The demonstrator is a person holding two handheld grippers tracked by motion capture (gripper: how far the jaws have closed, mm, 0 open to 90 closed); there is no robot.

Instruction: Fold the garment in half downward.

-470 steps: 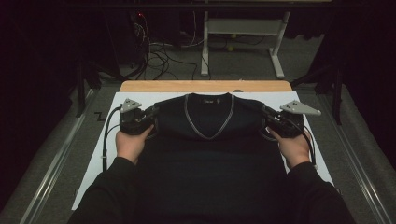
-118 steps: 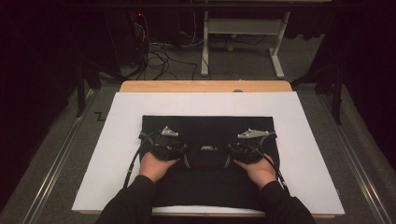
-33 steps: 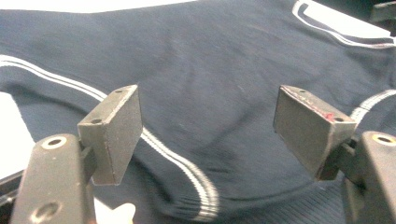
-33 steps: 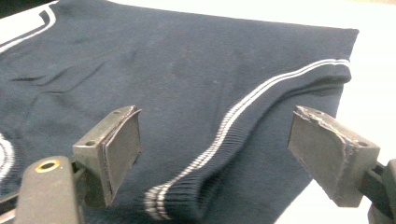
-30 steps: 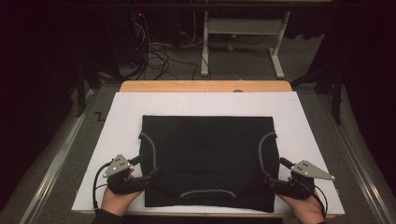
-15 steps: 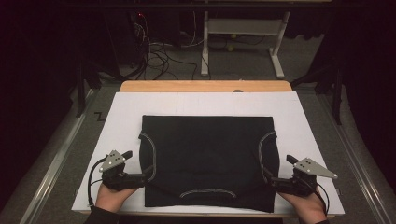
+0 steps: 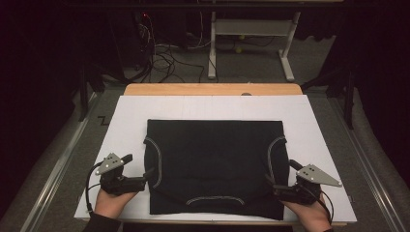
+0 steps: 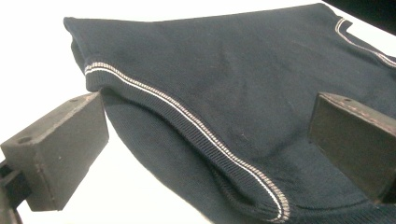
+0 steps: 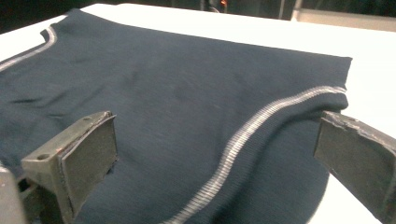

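A dark room surrounds a table (image 7: 208, 89) covered by a white board (image 7: 212, 107), with a tangle of cables (image 7: 167, 53) and the legs of a metal stand (image 7: 251, 29) on the floor beyond its far edge. In the high view a folded dark sweater (image 7: 215, 164) lies flat in the middle of the board, its near edge close to the board's near edge. White board lies bare on the left, the right and the far side of it. The left gripper (image 7: 145, 176) sits at the sweater's near left side, and the right gripper (image 7: 271, 186) at its near right side, each held by a hand (image 7: 111, 203) coming in from the bottom. Nothing else lies on the board.

In the left gripper view the jaws have just been opening and now stand wide apart. The sweater's (image 8: 233, 93) rounded fold with its pale striped trim (image 8: 196, 123) lies between them, and neither pad presses on it. Bare white board (image 8: 32, 60) shows past the fold.

In the right gripper view the jaws have also just been opening and stand wide. The sweater (image 9: 177, 88) with its striped trim (image 9: 261, 123) lies between them, loose and ungripped. White board (image 9: 369, 84) runs off beyond the fabric's edge.
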